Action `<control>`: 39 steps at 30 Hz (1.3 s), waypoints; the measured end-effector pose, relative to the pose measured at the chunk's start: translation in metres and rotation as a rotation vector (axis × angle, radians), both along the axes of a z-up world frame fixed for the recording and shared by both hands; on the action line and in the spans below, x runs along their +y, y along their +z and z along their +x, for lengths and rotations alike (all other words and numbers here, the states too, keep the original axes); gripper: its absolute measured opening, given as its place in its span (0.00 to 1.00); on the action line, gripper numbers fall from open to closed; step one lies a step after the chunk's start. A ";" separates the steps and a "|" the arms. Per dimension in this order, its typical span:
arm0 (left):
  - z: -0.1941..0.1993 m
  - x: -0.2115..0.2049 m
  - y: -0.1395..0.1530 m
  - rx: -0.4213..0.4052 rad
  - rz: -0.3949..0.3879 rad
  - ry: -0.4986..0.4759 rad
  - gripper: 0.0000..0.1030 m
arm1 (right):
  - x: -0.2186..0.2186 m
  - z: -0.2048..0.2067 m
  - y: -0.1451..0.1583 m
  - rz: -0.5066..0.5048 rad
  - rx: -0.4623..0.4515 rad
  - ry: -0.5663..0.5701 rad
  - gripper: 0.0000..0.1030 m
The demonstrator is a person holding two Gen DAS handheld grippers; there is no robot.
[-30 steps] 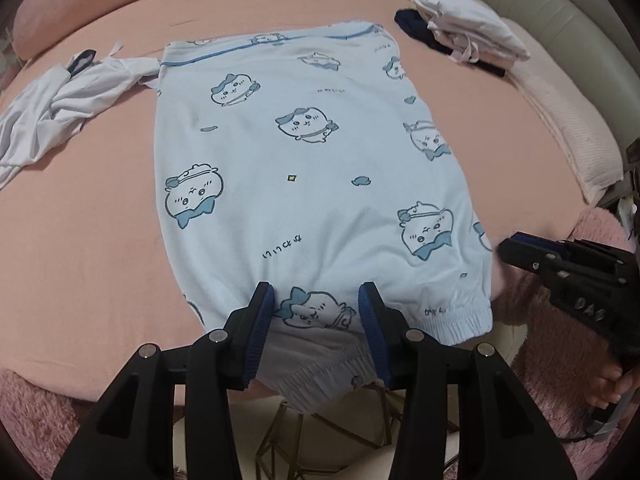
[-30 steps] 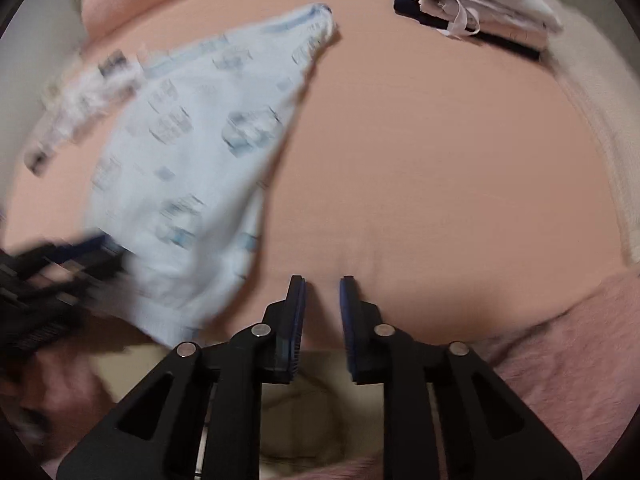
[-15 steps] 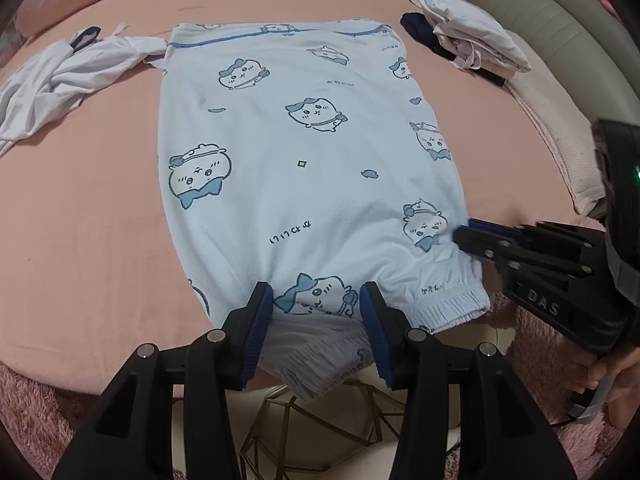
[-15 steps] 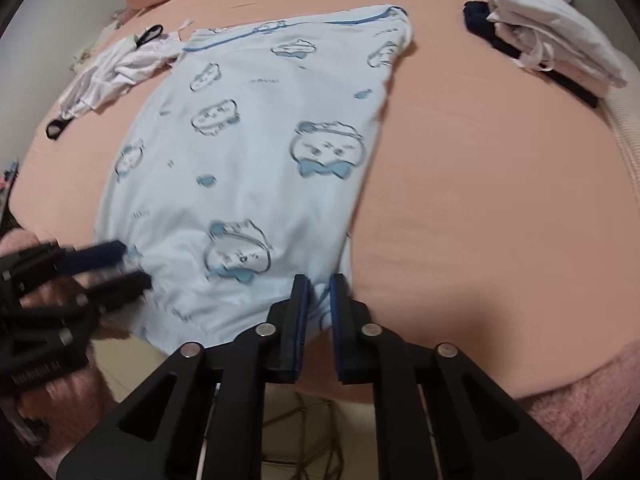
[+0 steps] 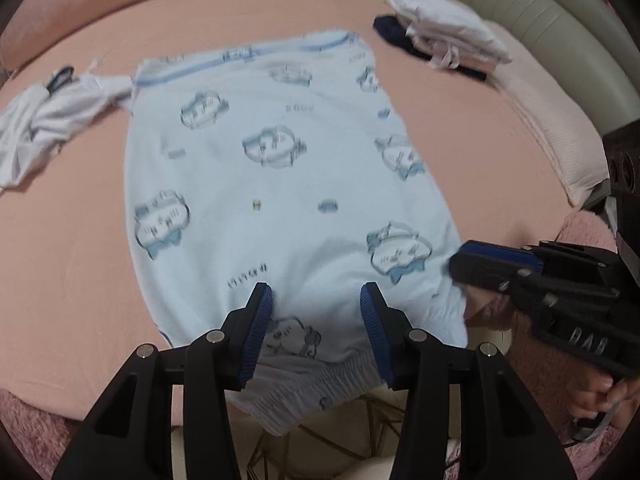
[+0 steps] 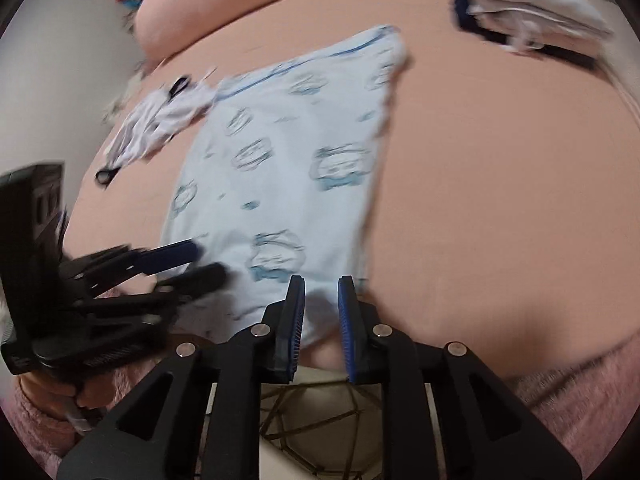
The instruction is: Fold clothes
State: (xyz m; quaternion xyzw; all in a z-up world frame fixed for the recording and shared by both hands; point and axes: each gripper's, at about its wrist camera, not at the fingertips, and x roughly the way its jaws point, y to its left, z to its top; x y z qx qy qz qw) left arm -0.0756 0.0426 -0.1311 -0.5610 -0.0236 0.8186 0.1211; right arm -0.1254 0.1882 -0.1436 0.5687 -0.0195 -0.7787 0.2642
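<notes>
Left gripper: the left gripper (image 5: 316,300) points down at the near hem of the pale blue printed garment (image 5: 272,184); its jaws stand apart with the elastic hem between them, and the pads do not visibly press on the cloth.
Right gripper: the right gripper (image 6: 321,286) is at the garment's near right corner, jaws opening, with a bit of cloth in the gap; no clamp on it shows.
Garment: it lies flat and lengthwise on the bed, blue-striped edge at the far end, gathered hem hanging just over the near edge.
Other clothes: a crumpled white garment (image 5: 48,120) lies just beside the far left corner; a folded white stack (image 5: 444,32) sits on something dark navy, well apart at the far right.
Containers: none in view.
Surface: a pink bedsheet (image 5: 72,264), with a fuzzy pink blanket (image 6: 580,400) along the near edge.
Room: a pink pillow (image 5: 80,4) at the far left and a pale green padded headboard (image 5: 540,32) on the right; both views are blurred.
</notes>
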 end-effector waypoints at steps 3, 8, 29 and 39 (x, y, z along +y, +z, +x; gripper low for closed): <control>0.007 -0.004 -0.006 -0.011 -0.010 -0.006 0.48 | -0.012 0.003 -0.018 0.107 -0.006 0.023 0.12; 0.014 -0.018 0.002 -0.004 0.013 0.015 0.49 | 0.013 0.005 -0.019 0.124 -0.038 -0.052 0.03; 0.055 -0.112 0.000 -0.059 0.273 0.316 0.46 | 0.006 0.017 0.003 -0.112 -0.049 -0.071 0.36; 0.051 -0.100 -0.022 -0.137 0.346 0.298 0.33 | -0.027 0.022 -0.016 -0.103 -0.185 -0.047 0.23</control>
